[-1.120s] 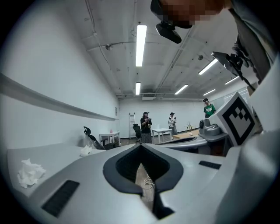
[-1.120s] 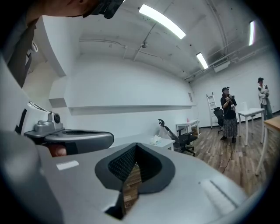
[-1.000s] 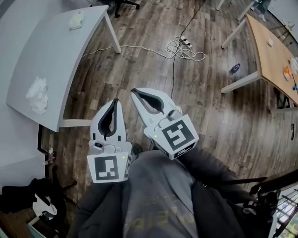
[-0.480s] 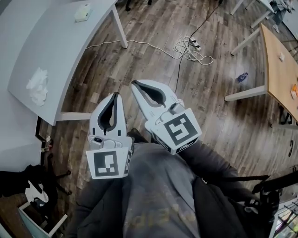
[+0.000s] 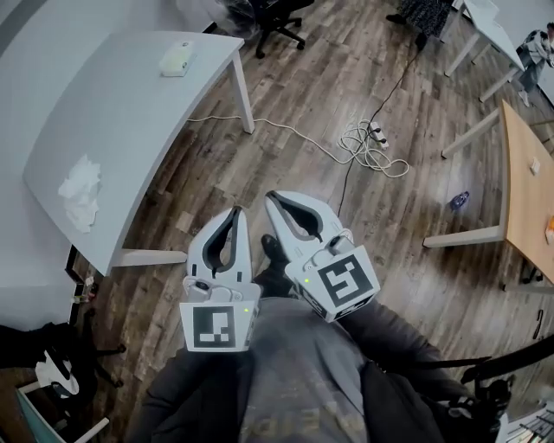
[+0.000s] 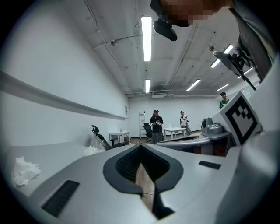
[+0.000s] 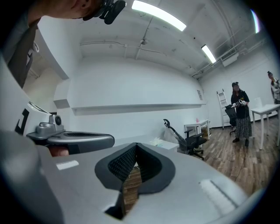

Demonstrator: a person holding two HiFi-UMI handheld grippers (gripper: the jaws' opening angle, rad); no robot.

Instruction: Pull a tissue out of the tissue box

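Observation:
A pale tissue box (image 5: 177,59) stands at the far end of the grey table (image 5: 130,112), left of me. It shows small in the left gripper view as the tissue box (image 6: 91,151) and in the right gripper view as the tissue box (image 7: 158,141). A crumpled white tissue (image 5: 80,189) lies near the table's front edge. My left gripper (image 5: 235,211) and right gripper (image 5: 272,197) hang side by side over the wooden floor in front of my body, well short of the table. Both are shut with nothing held.
A white cable and power strip (image 5: 373,138) lie on the floor ahead. A black office chair (image 5: 279,12) stands beyond the table. A wooden table (image 5: 529,173) is at the right, with a blue bottle (image 5: 459,201) on the floor beside it. People (image 6: 156,126) stand far off.
The head view has shifted, so the grey table and tissue box now sit lower and further right in it. Both grippers stay shut and side by side.

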